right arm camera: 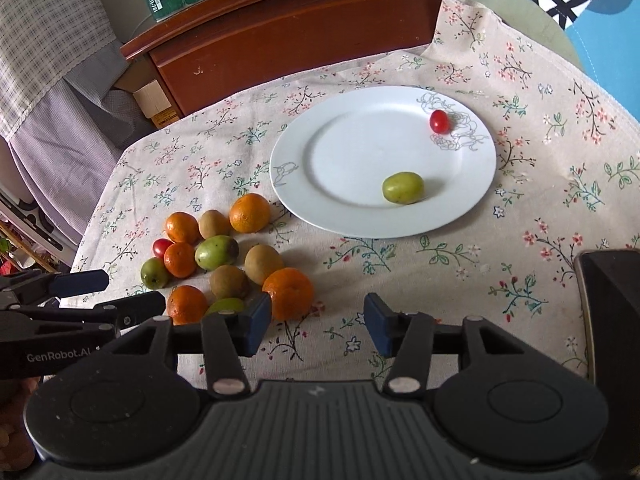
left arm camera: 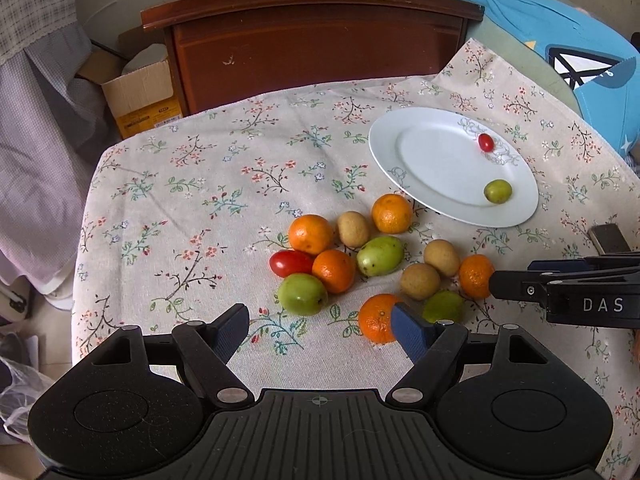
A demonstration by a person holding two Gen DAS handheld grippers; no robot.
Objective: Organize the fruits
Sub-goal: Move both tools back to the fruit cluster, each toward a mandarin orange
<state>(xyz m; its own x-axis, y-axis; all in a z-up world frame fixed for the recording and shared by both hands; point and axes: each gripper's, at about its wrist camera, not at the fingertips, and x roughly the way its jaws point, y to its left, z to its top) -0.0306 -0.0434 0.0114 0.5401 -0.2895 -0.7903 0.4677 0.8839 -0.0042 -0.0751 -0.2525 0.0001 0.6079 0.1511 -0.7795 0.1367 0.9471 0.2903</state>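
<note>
A heap of small fruit lies on a counter draped in a floral cloth, woven and matte, with a glossy white oval plate at about two o'clock from the heap. On the plate rest a smooth green fruit toward five o'clock and a shiny red cherry tomato near the rim at one o'clock, well apart. The heap mixes dimpled oranges, dull brown egg-shaped fruit, waxy green fruit and a second cherry tomato, many touching.

The left claw hangs above the cloth, blue-padded jaws spread wide and empty; its right finger partly covers an orange at the heap's six o'clock. The right claw stands parted with nothing between its pads, bare cloth below; its left finger sits in front of another orange.

Beyond the counter at twelve o'clock stands a dark wooden cabinet with a scuffed front, an open cardboard box at its left.
</note>
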